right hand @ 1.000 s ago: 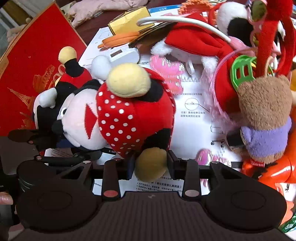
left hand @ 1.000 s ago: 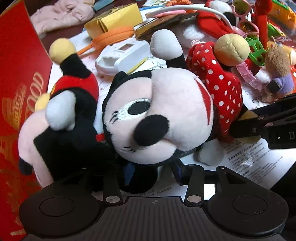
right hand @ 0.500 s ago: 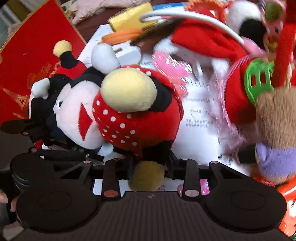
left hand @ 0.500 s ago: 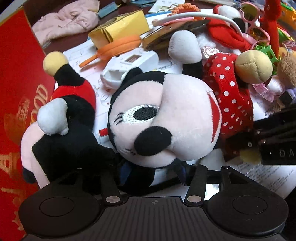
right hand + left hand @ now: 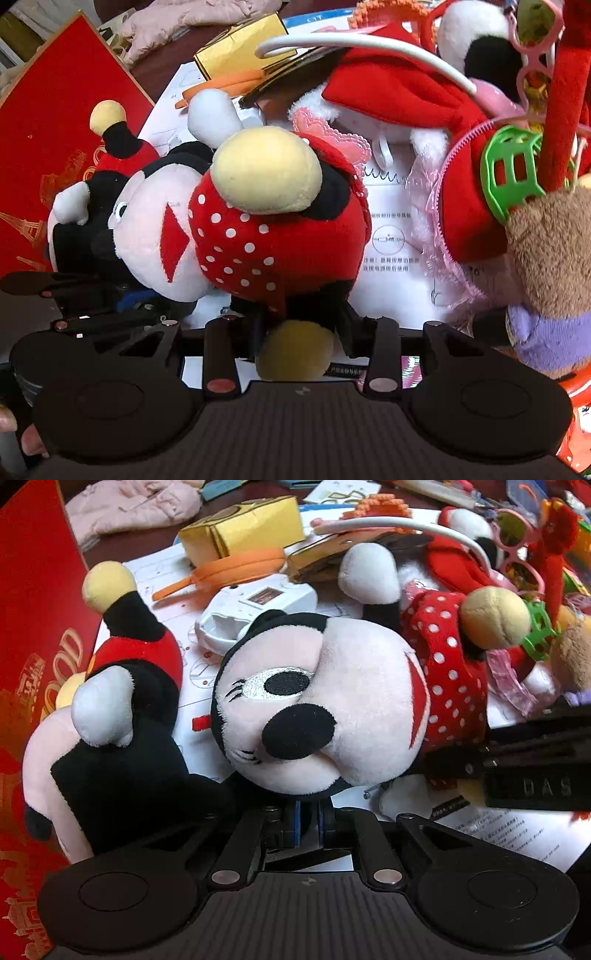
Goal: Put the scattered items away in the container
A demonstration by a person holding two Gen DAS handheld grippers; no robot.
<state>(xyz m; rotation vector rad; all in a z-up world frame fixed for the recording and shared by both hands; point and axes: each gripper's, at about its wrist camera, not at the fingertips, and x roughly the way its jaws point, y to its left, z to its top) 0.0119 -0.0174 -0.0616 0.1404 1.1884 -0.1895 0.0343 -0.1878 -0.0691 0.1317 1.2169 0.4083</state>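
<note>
Left wrist view, polka-dot mouse plush [image 5: 317, 709], left gripper [image 5: 308, 821] closed beneath, right gripper [image 5: 301, 332] clamping its leg.

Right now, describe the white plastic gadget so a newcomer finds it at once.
Start at the big red box on the left, then cross the printed paper sheets behind the polka-dot mouse plush. The white gadget lies just beyond its head. It alone is hard white plastic with a small dark screen, below the orange pouch.

Two wrist fisheyes, steeply downward, very close, both on the polka-dot mouse plush [image 5: 332, 701] [image 5: 258, 240].
</note>
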